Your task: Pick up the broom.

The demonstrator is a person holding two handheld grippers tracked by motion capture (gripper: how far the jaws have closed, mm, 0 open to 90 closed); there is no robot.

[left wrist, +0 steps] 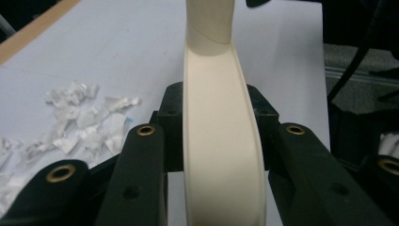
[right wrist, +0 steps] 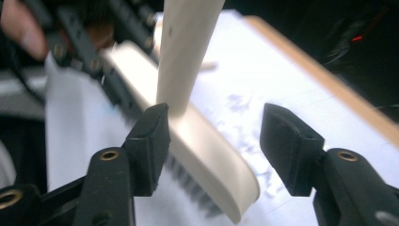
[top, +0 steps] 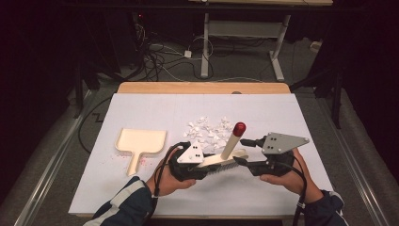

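The white-covered worktop [top: 141,188] with its bare wooden far edge carries a cream plastic dustpan [top: 139,142] towards its left side, handle pointing at the near edge, and a scatter of torn white paper scraps [top: 207,130] around the middle. Nearer the person than the scraps, a cream hand brush with dark bristles and a long red-capped handle [top: 225,157] is held up off the sheet between the two hands. Its head lies roughly parallel to the near edge, bristles down, while the handle rises at a slant towards the far right.

The left gripper [top: 188,162] has the left end of the brush head. In the left gripper view the cream back of the brush [left wrist: 221,155] runs straight out between the jaws, which are closed against its two sides.

The right gripper [top: 251,151] comes in from the right end of the brush, so the handle lies directly ahead of it. In the right gripper view the jaws stand wide apart: the left one sits just against the base of the handle [right wrist: 183,61] above the head, and the right one is well clear, with nothing clamped. By my reading, the coming move is the right jaws closing on the handle, so the brush can pass from left to right.
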